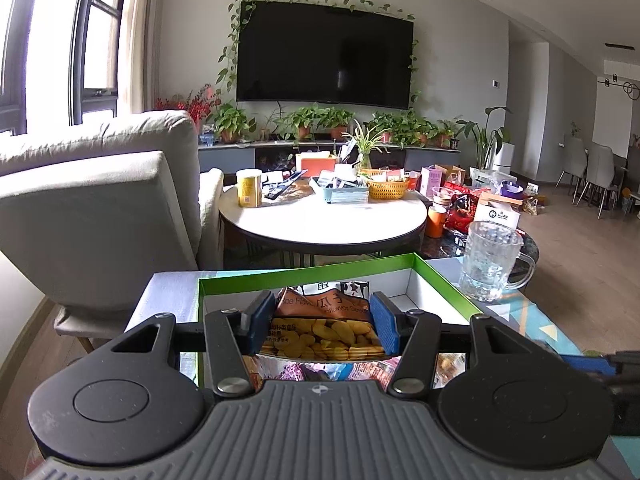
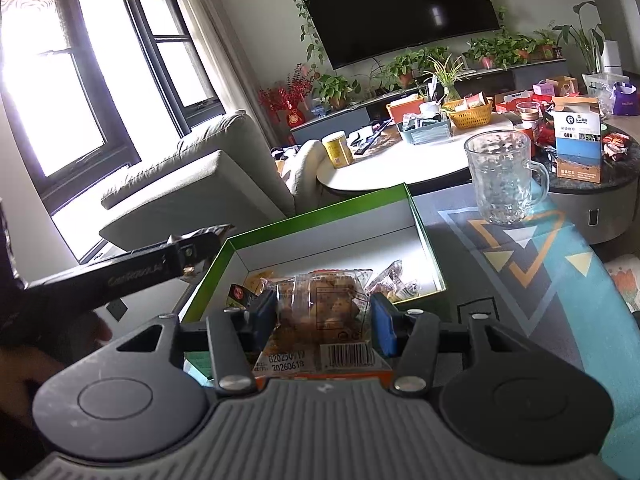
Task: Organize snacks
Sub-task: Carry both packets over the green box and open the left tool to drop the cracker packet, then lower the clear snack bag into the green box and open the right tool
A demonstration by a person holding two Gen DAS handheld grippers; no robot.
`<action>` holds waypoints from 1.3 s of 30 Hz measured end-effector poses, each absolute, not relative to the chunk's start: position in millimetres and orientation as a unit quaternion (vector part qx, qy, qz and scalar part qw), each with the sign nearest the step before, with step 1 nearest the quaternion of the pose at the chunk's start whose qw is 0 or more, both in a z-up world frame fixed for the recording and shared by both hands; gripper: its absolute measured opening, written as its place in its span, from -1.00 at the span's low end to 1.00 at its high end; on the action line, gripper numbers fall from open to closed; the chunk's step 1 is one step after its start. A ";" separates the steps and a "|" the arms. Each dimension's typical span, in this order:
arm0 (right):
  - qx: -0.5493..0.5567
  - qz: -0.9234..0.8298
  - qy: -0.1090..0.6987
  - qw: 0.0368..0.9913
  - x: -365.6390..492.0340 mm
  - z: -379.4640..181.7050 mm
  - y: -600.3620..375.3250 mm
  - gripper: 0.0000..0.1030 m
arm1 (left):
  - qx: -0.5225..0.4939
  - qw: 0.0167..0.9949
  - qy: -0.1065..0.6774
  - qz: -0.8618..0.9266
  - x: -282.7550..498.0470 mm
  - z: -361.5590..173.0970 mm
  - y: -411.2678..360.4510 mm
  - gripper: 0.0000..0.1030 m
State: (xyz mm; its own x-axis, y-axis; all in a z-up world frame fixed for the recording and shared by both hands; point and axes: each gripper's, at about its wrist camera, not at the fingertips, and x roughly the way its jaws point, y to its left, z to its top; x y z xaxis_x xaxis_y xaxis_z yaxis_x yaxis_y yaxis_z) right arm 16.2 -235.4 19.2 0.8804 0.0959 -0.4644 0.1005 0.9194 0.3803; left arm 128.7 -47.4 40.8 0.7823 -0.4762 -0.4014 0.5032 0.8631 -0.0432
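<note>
Green box [image 2: 420,224] holds mixed snack packs. L gripper [image 1: 323,322] clamped on chips pack [image 1: 324,336] over box. R gripper [image 2: 323,320] clamped on clear pack [image 2: 320,308]

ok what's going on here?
A person is sorting snacks into a green-rimmed box, one hand-held gripper per hand. The left hand-held gripper is shut on an orange sunflower seed packet over the box. The right hand-held gripper grips a clear-wrapped snack pack at the box's near edge.
</note>
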 end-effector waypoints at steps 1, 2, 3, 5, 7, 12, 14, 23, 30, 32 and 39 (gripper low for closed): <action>0.200 -0.001 0.245 0.949 16.9 18.9 -235.3 -0.17 | 0.029 0.943 0.205 -0.261 131.2 40.1 -47.6 -0.04; 0.200 -0.001 0.246 0.949 17.9 18.6 -235.1 -0.17 | 0.024 0.942 0.206 -0.263 134.3 38.7 -47.9 -0.04; 0.200 0.000 0.246 0.948 18.7 18.4 -235.1 -0.17 | 0.021 0.942 0.207 -0.263 137.4 37.6 -48.2 -0.04; 0.199 0.001 0.247 0.948 21.2 18.4 -235.4 -0.17 | 0.017 0.942 0.214 -0.258 144.0 34.1 -49.3 -0.03; 0.199 0.001 0.247 0.948 22.5 18.5 -235.4 -0.17 | 0.016 0.941 0.221 -0.255 149.6 31.5 -50.5 -0.03; 0.200 0.001 0.249 0.948 26.8 17.6 -235.2 -0.17 | 0.008 0.939 0.242 -0.245 160.9 24.2 -51.3 -0.03; 0.201 0.001 0.251 0.947 27.9 16.7 -235.3 -0.17 | 0.009 0.937 0.249 -0.246 163.4 22.1 -51.9 -0.03; 0.204 -0.003 0.249 0.947 30.3 18.8 -237.5 -0.17 | 0.007 0.938 0.241 -0.248 157.0 22.6 -49.2 0.08; 0.206 -0.001 0.240 0.949 33.7 22.0 -238.0 -0.17 | 0.008 0.940 0.240 -0.240 151.0 24.1 -37.5 0.08; 0.207 -0.002 0.238 0.949 35.7 23.3 -238.4 -0.17 | 0.006 0.941 0.240 -0.239 147.7 24.2 -33.3 0.09; 0.208 -0.002 0.225 0.952 45.3 30.0 -239.9 -0.17 | -0.004 0.946 0.227 -0.230 131.8 25.8 -17.7 0.09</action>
State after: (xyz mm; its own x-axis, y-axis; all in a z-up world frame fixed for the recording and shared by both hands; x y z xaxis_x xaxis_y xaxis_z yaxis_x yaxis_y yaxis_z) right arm 45.3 -239.9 30.0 0.8990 0.0898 -0.4287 0.0968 0.9138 0.3944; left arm 131.8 -17.7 25.8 0.7908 -0.4378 -0.4278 0.4342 0.8938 -0.1120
